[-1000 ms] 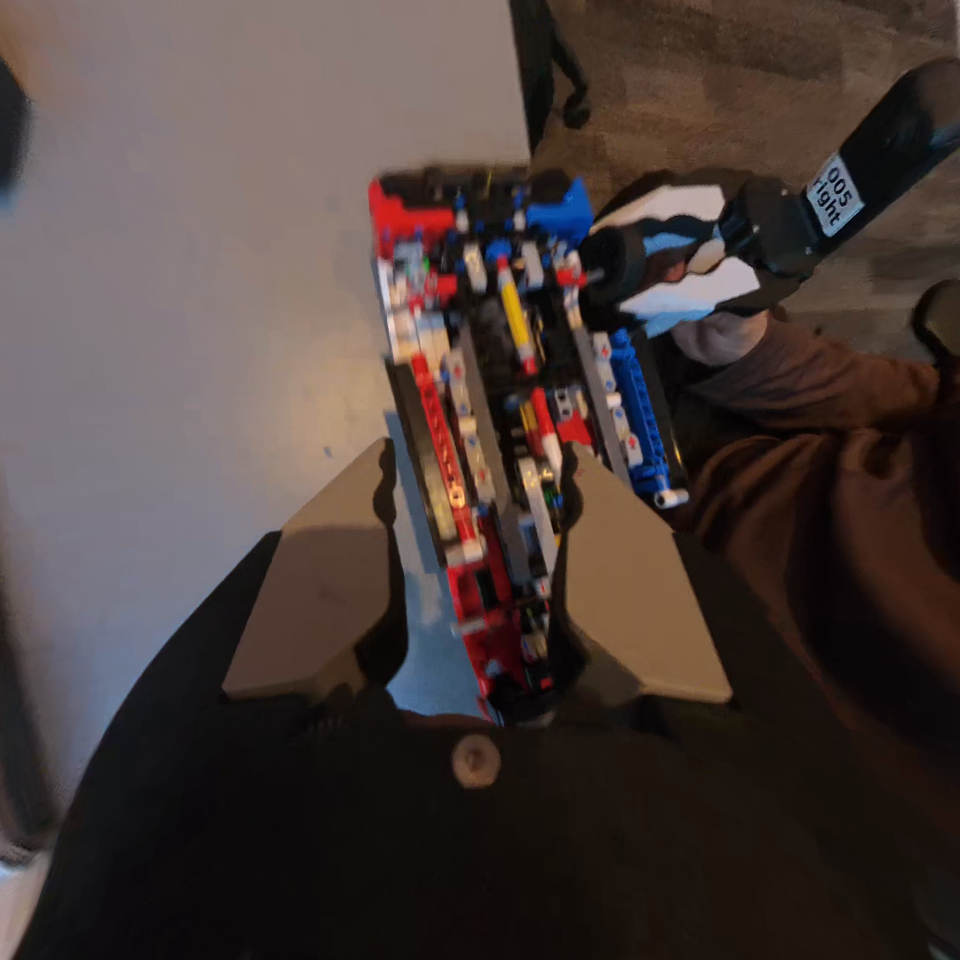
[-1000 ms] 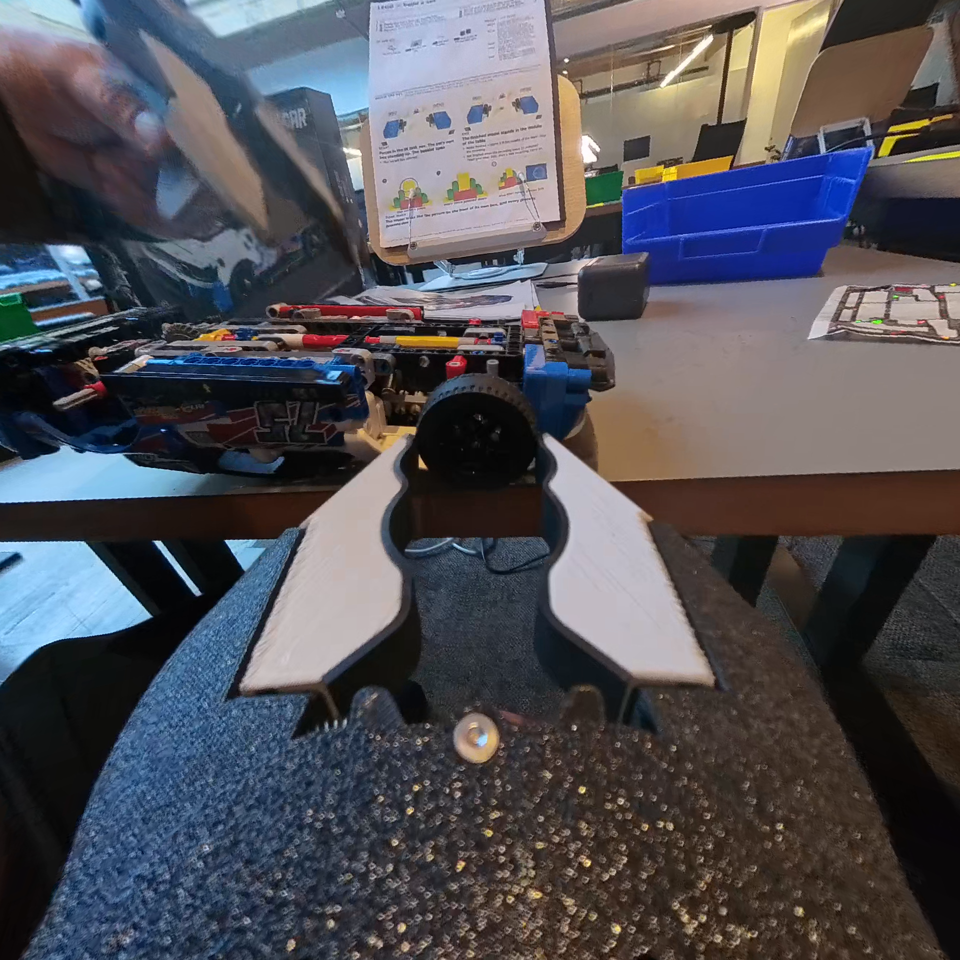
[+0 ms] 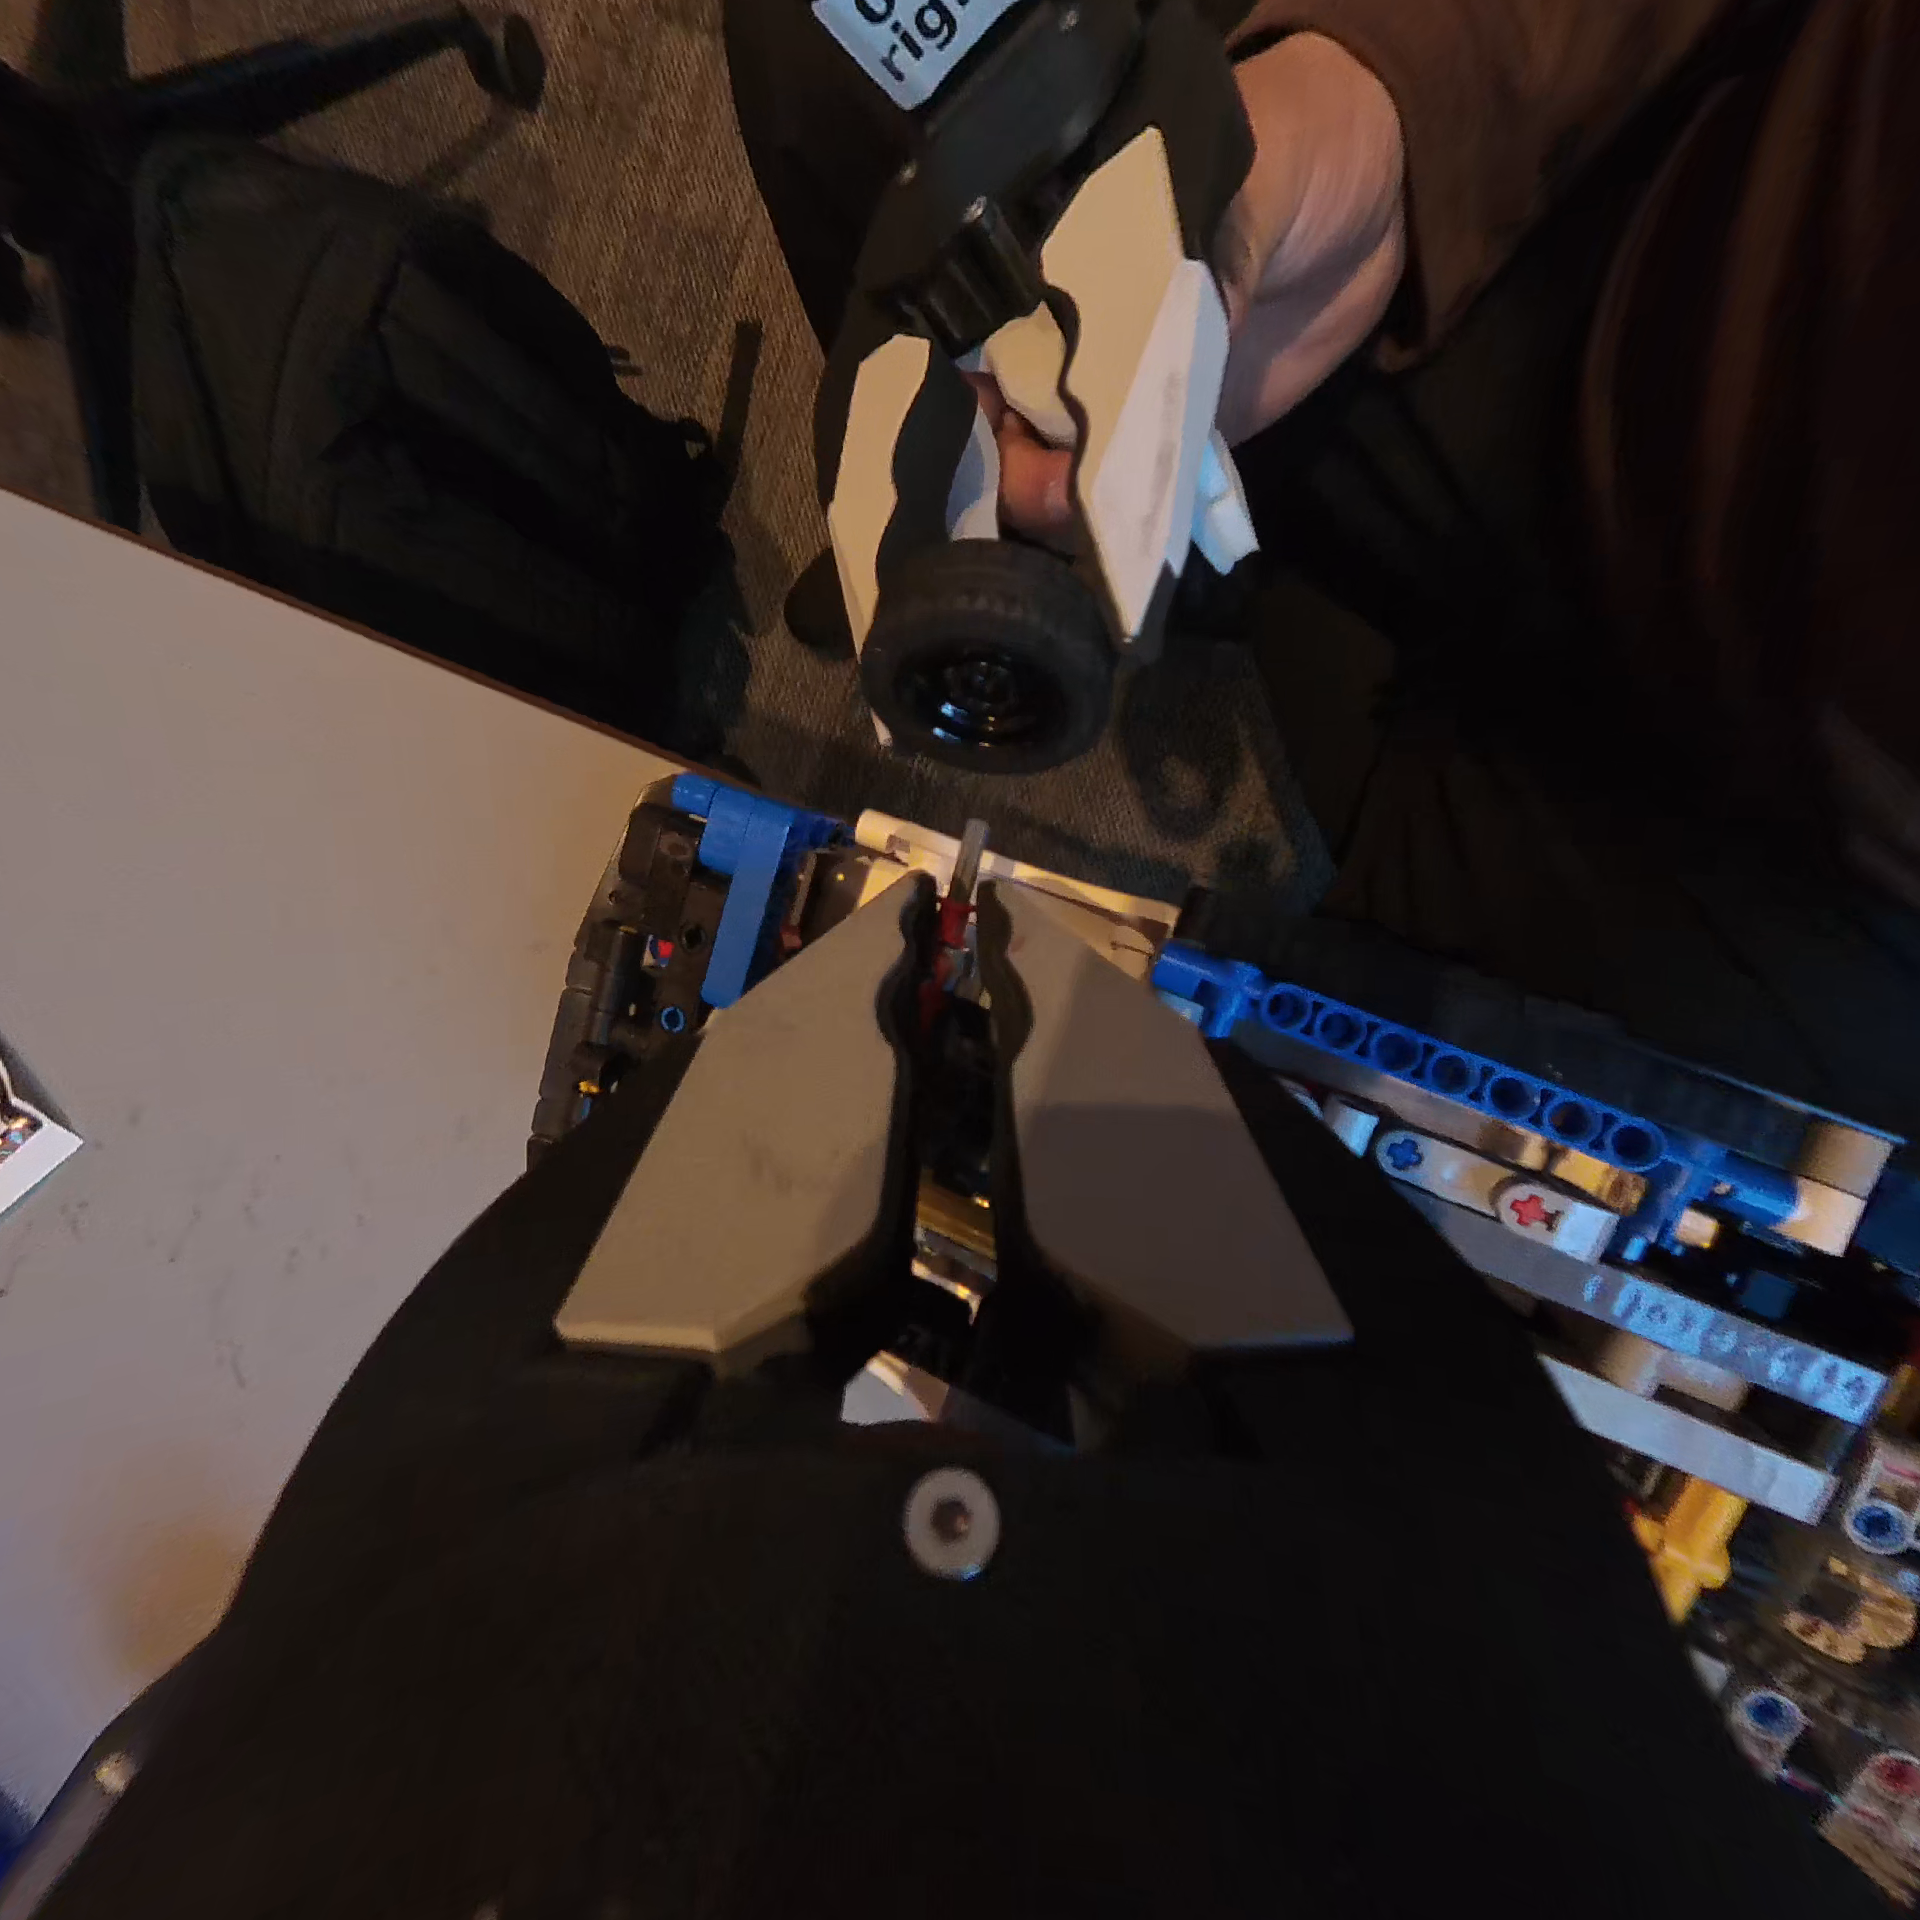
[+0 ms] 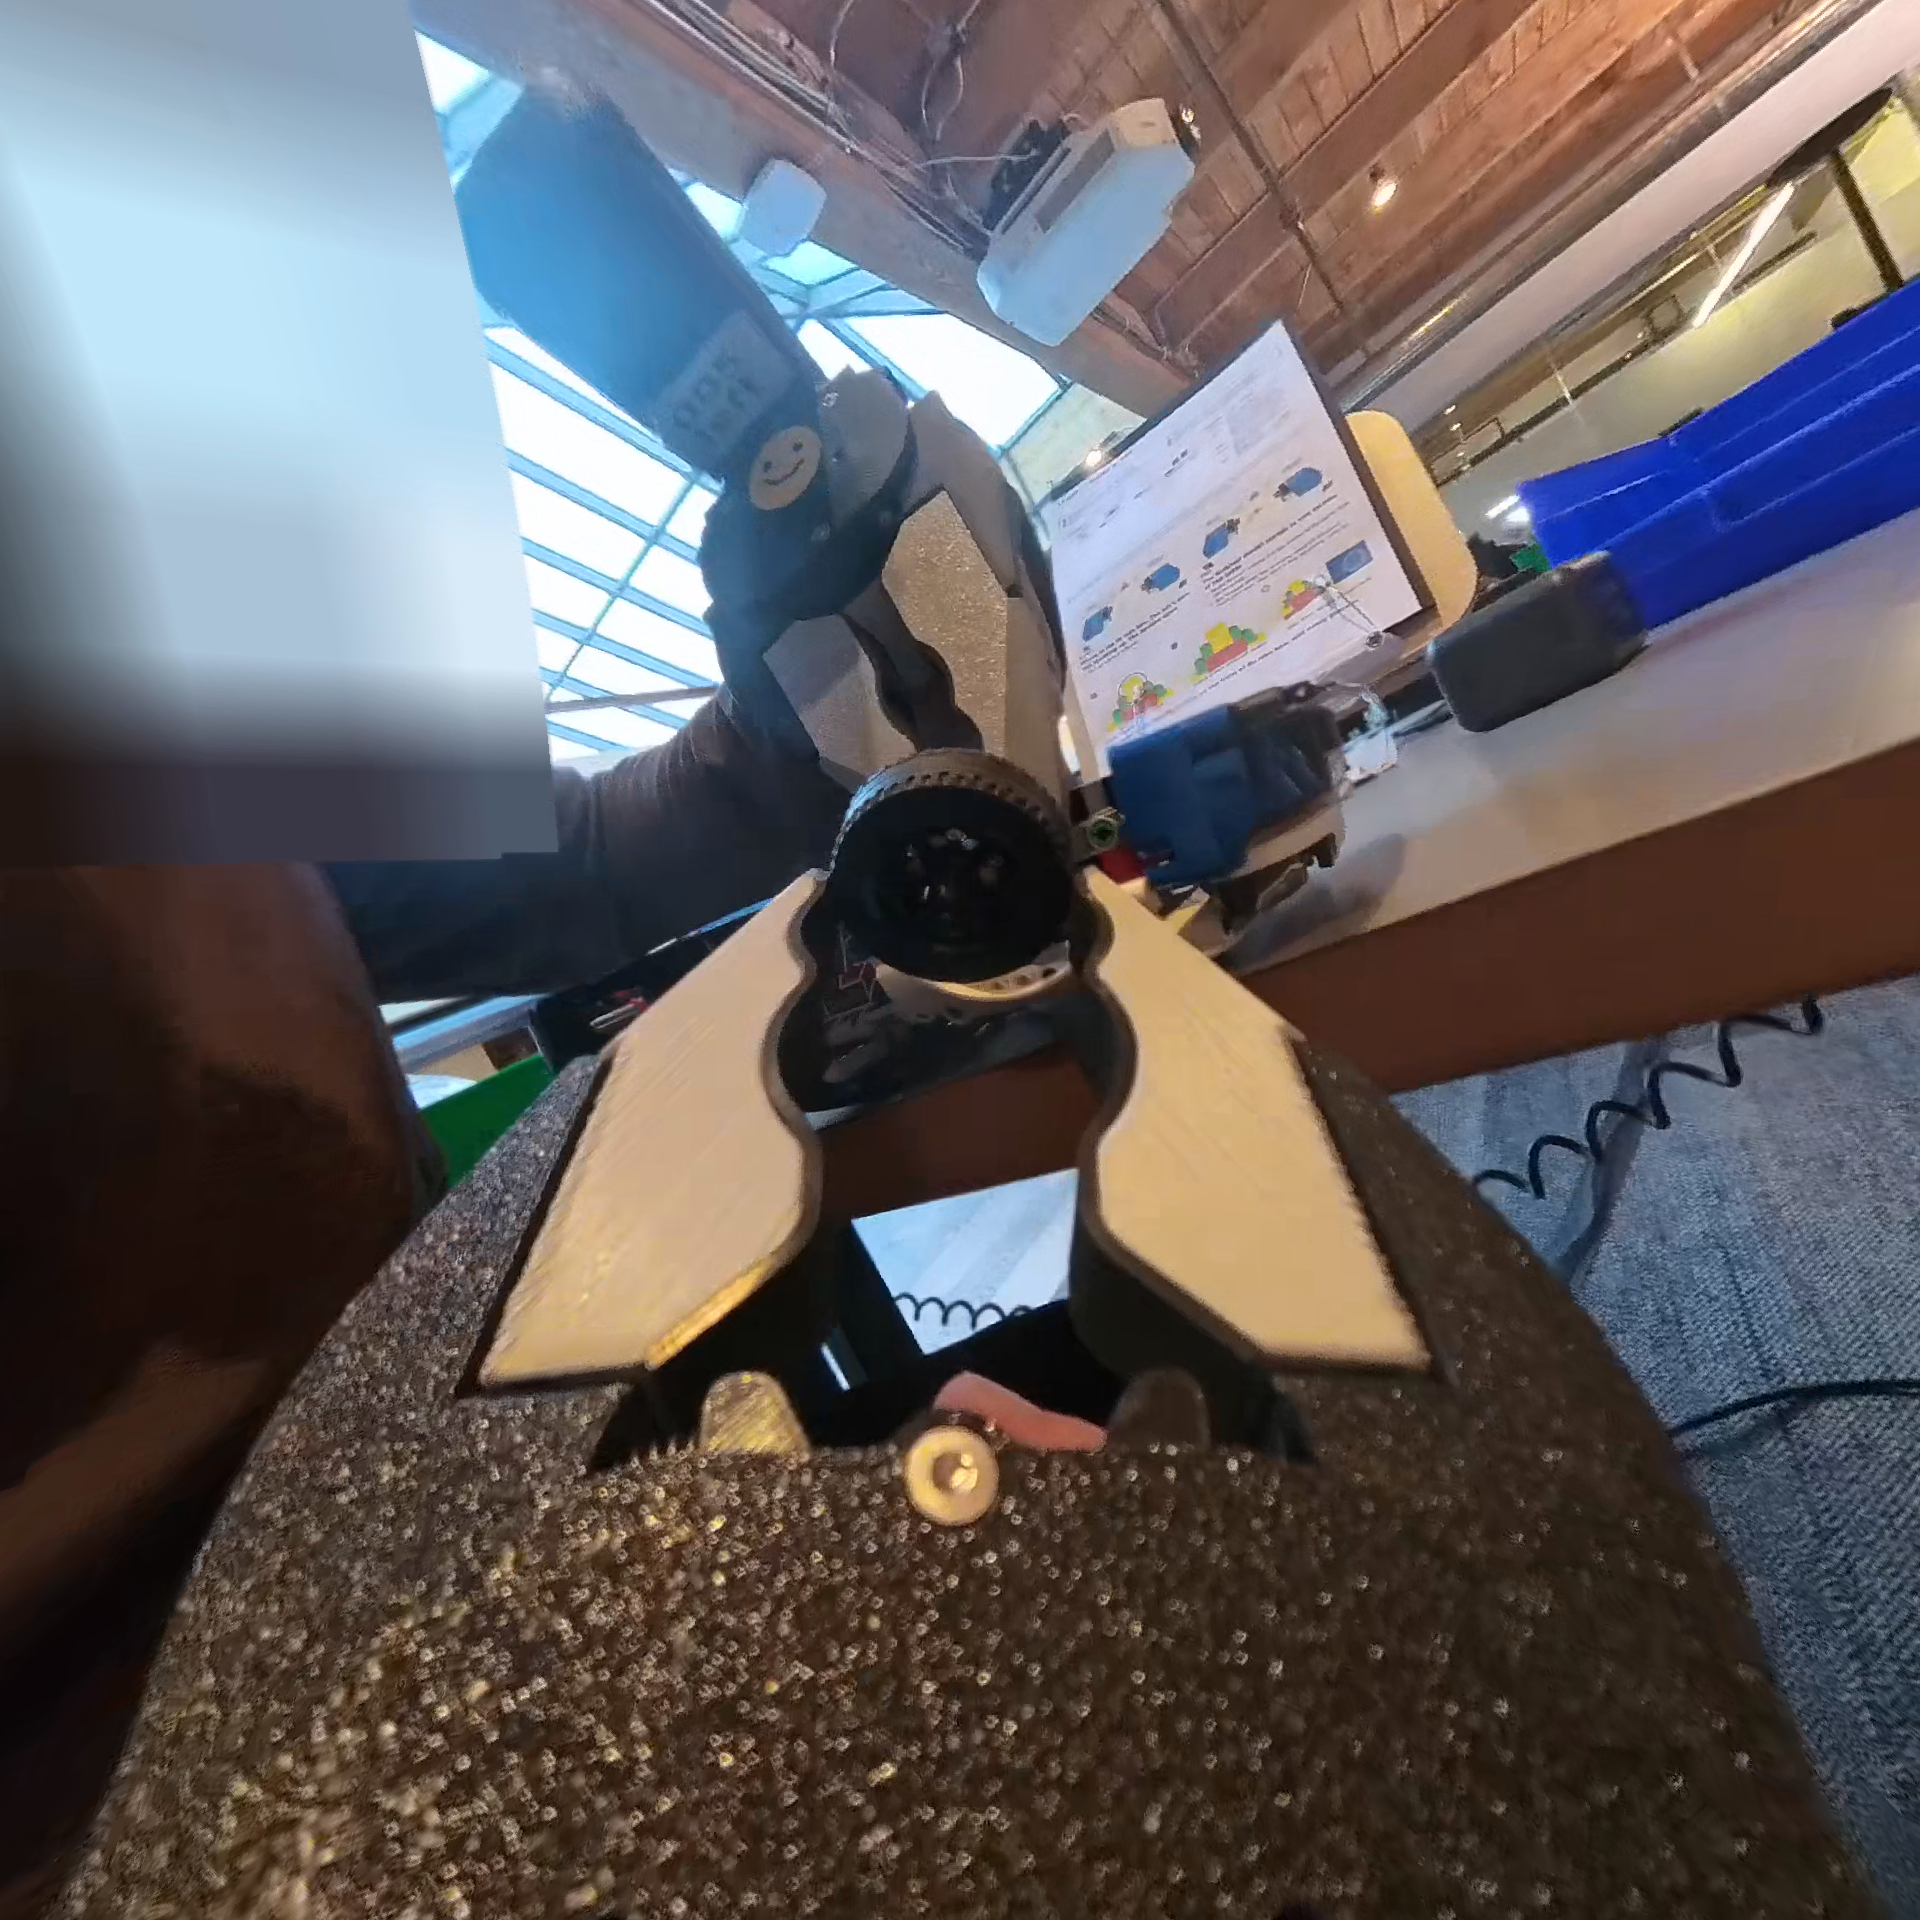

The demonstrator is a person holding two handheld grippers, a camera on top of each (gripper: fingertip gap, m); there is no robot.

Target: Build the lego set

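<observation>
Two grippers in play, listed against the lego car (image 3: pixel 1455 1122) as landmark.

Item 1: left gripper (image 3: pixel 951 914). I have it nearly closed, its tips pinched around the red-and-grey axle stub (image 3: pixel 961 883) that sticks out of the car's front end at the table edge (image 3: pixel 364 613). Purpose, as I judge it: steady the chassis and keep the axle from sliding inward when the wheel is pushed on.

Item 2: right gripper (image 4: pixel 951 914). Jaws part-way open, clamped on the black wheel (image 4: pixel 951 883) by its tread, hub facing the car. It sits just off the car's front corner, out past the table edge, apart from the axle and roughly in line with it. Gripping the tread leaves the hub hole clear for the axle.

Item 3: the car itself lies on the table, its front overhanging toward me, blue beams (image 3: pixel 1403 1049) along its side.

Item 4: instruction sheet (image 4: pixel 1216 540), propped upright beyond the car.

Next step, in my estimate: seat hub on axle.
</observation>
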